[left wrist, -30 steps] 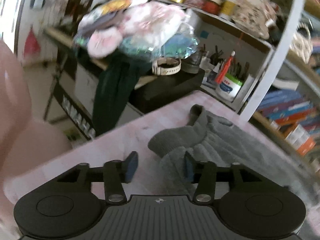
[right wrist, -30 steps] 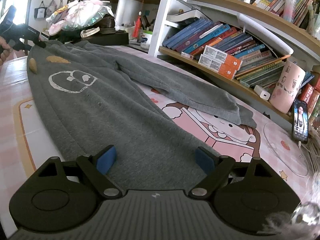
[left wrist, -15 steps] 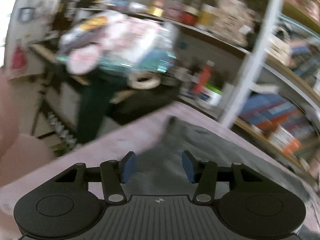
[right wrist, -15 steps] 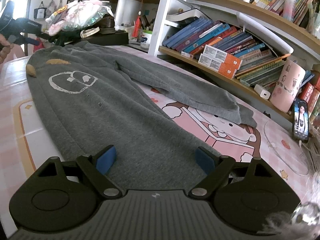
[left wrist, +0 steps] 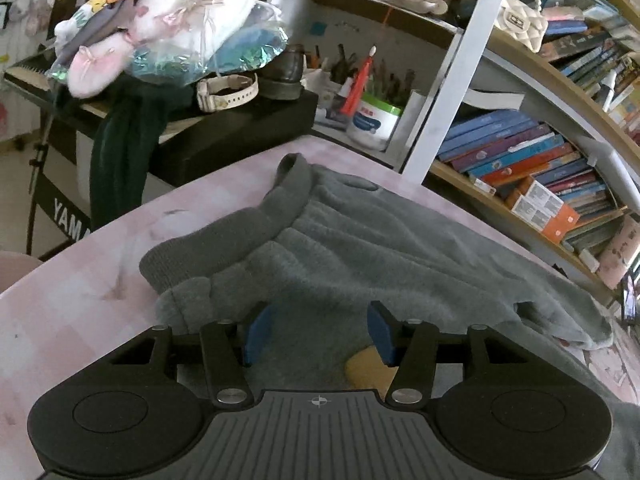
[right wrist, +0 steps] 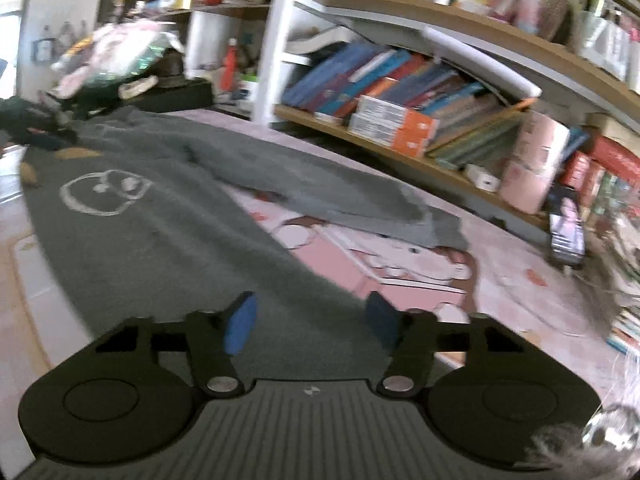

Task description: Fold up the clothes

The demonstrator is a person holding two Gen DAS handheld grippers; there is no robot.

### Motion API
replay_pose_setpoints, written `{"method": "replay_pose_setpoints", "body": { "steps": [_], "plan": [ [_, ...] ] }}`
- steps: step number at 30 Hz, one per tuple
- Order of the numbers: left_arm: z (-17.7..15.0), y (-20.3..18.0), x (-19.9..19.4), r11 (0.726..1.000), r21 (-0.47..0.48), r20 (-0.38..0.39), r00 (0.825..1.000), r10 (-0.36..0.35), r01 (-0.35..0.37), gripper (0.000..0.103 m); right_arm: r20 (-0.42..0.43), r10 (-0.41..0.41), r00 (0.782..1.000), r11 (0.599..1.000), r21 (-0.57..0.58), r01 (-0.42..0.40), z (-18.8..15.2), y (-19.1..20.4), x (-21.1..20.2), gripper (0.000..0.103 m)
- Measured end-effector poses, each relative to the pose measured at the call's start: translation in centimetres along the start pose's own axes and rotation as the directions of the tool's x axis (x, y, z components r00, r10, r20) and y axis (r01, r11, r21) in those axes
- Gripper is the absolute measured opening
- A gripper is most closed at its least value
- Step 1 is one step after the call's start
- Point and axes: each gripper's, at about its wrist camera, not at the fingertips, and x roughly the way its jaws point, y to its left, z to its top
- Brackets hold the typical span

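Observation:
Grey fleece trousers (left wrist: 360, 256) lie spread on a pink table (left wrist: 80, 288). In the left wrist view the ribbed waistband (left wrist: 240, 228) lies bunched ahead, and my left gripper (left wrist: 318, 334) hangs open just over the fabric, holding nothing. In the right wrist view the trousers (right wrist: 168, 232) show a white cartoon print (right wrist: 104, 194), with one leg (right wrist: 320, 192) stretched toward the shelves. My right gripper (right wrist: 312, 322) is open over the near leg's end, empty. The left gripper (right wrist: 36, 120) shows far left there.
Bookshelves (right wrist: 400, 104) line the table's far side, with a pink cup (right wrist: 532, 164) and a phone (right wrist: 566, 232) at the right. A black keyboard case (left wrist: 224, 136) with piled clothes (left wrist: 168, 28) stands beyond the waistband. A pen tub (left wrist: 372, 120) sits by the white post.
My left gripper has moved forward and right over the waistband area. My right gripper has narrowed somewhat, stays open, and has shifted right along the leg; the view is blurred by motion.

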Motion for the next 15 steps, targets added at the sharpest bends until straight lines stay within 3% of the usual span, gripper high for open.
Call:
{"method": "replay_pose_setpoints", "body": {
  "steps": [8, 9, 10, 12, 15],
  "plan": [
    [-0.2, -0.2, 0.0, 1.0, 0.023, 0.016, 1.0, 0.003, -0.003, 0.054, -0.11, -0.051, 0.993, 0.999, -0.025, 0.048, -0.4, -0.6, 1.6, 0.049],
    [-0.2, -0.2, 0.0, 1.0, 0.023, 0.017, 1.0, 0.002, -0.002, 0.054, -0.113, -0.057, 0.992, 0.998, -0.024, 0.054, -0.4, -0.7, 1.7, 0.043],
    [-0.3, -0.2, 0.0, 1.0, 0.023, 0.017, 1.0, 0.002, -0.002, 0.054, -0.119, -0.086, 0.989, 0.996, -0.027, 0.083, -0.4, -0.8, 1.9, 0.031],
    [-0.3, -0.2, 0.0, 1.0, 0.024, 0.018, 1.0, -0.001, 0.0, 0.055, -0.131, -0.144, 0.981, 0.989, -0.035, 0.14, -0.4, -1.3, 2.3, 0.022],
    [-0.2, 0.0, 0.0, 1.0, 0.018, 0.019, 1.0, -0.008, 0.008, 0.055, -0.132, -0.144, 0.981, 0.989, -0.005, 0.145, -0.6, -2.0, 2.6, 0.021]
  ]
}}
